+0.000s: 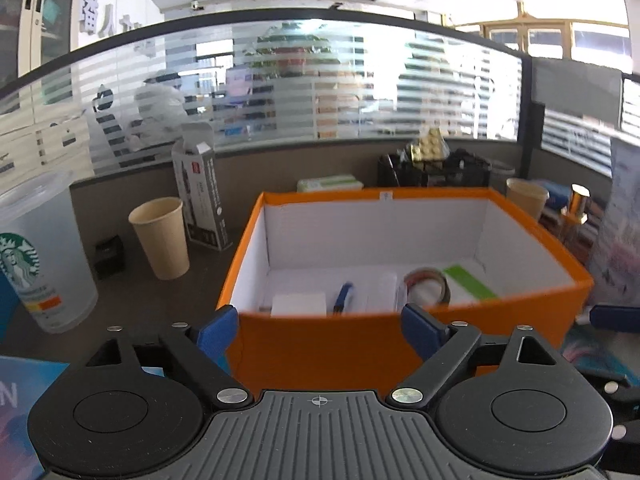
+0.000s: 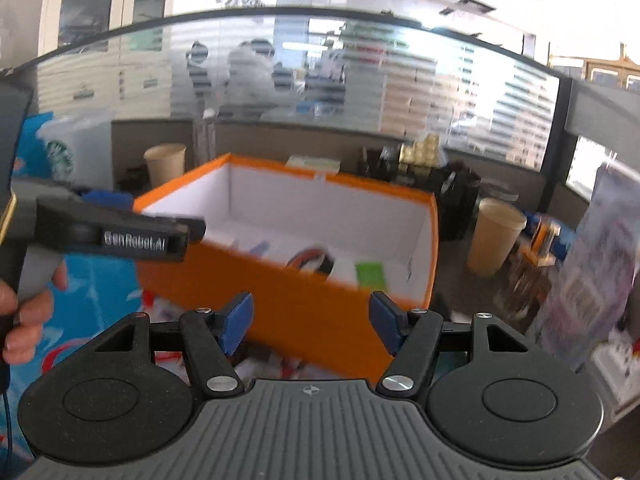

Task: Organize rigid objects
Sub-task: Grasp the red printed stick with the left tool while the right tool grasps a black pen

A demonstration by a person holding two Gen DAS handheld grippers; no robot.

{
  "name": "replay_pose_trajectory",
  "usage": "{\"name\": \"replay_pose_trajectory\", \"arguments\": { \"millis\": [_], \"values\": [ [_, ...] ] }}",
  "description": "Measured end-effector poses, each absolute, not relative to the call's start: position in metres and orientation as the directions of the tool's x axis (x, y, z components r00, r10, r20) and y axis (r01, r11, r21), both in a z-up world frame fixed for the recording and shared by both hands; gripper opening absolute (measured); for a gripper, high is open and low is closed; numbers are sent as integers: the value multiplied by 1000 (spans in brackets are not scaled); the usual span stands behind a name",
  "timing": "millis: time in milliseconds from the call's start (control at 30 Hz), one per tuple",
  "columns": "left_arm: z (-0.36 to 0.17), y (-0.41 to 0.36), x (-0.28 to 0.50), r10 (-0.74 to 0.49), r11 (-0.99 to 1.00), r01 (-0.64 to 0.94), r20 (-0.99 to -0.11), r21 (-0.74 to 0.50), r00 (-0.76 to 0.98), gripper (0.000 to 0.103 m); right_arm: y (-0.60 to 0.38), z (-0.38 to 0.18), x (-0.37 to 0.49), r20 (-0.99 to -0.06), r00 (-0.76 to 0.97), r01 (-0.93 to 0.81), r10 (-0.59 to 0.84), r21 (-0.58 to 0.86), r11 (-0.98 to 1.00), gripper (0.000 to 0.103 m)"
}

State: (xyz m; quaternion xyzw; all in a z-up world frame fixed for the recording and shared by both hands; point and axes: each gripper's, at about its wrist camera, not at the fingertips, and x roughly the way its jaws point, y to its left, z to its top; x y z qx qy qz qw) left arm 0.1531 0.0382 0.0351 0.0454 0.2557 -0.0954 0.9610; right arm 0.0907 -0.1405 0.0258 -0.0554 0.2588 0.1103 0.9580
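An orange box (image 1: 400, 344) is seen mid-frame on a dark desk (image 1: 132, 292), frosted glass partition (image 1: 280, 92) behind; the left gripper (image 1: 324, 320) and the right gripper (image 2: 312, 320) are both held apart, empty.

Orange box (image 1: 360, 344), white inside; blue gripper pads (image 1: 218, 330)

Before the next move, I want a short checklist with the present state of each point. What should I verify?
1. Left gripper empty, jaws apart: ok.
2. Right gripper empty, jaws apart: ok.
3. Orange box open on top: ok.
4. Tape roll and green card lie inside the box: ok.
5. Free floor space left in the box: cannot tell, the near wall hides part.
6. Next item to pick is in view: cannot tell, the clutter is blurred.
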Motion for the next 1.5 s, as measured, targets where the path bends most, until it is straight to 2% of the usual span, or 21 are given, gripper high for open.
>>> {"name": "replay_pose_trajectory", "arguments": {
  "millis": [167,467,700,800,867,933,1067,1233,1300,1333,1367,1500],
  "values": [
    [26,44,133,-191,965,254,-501,60,844,90,-135,8,73,-544,816,-245,194,-22,969,61],
    [-19,38,118,-278,884,440,-583,155,763,90,-133,-31,62,-635,732,-263,245,69,962,57],
    [-33,28,126,-299,896,436,-622,77,723,90,-134,-45,66,-638,723,-266,264,95,959,53],
    [-34,21,129,-297,900,430,-624,70,723,91,-136,-47,66,-626,737,-270,256,75,960,43],
    [-36,17,131,-289,905,421,-629,67,721,91,-137,-48,65,-619,746,-274,246,52,960,30],
    [-39,15,133,-282,911,408,-641,53,714,91,-140,-48,65,-614,752,-279,242,37,960,27],
    [-41,16,140,-279,931,366,-652,-3,705,91,-141,-50,64,-607,753,-312,256,13,950,26],
    [-40,15,145,-264,943,333,-647,-16,715,91,-144,-51,64,-600,754,-324,268,14,946,27],
    [-41,14,144,-255,946,325,-645,-10,720,88,-145,-51,64,-600,752,-328,274,21,944,27],
    [-40,14,143,-250,948,319,-639,-8,727,82,-145,-51,64,-599,751,-330,277,24,944,27],
    [-40,15,141,-244,950,313,-633,-3,735,81,-146,-51,64,-600,749,-331,281,28,943,27],
    [-41,19,133,-248,952,304,-621,-16,743,81,-146,-51,64,-600,749,-331,282,30,943,27]
  ]
}}
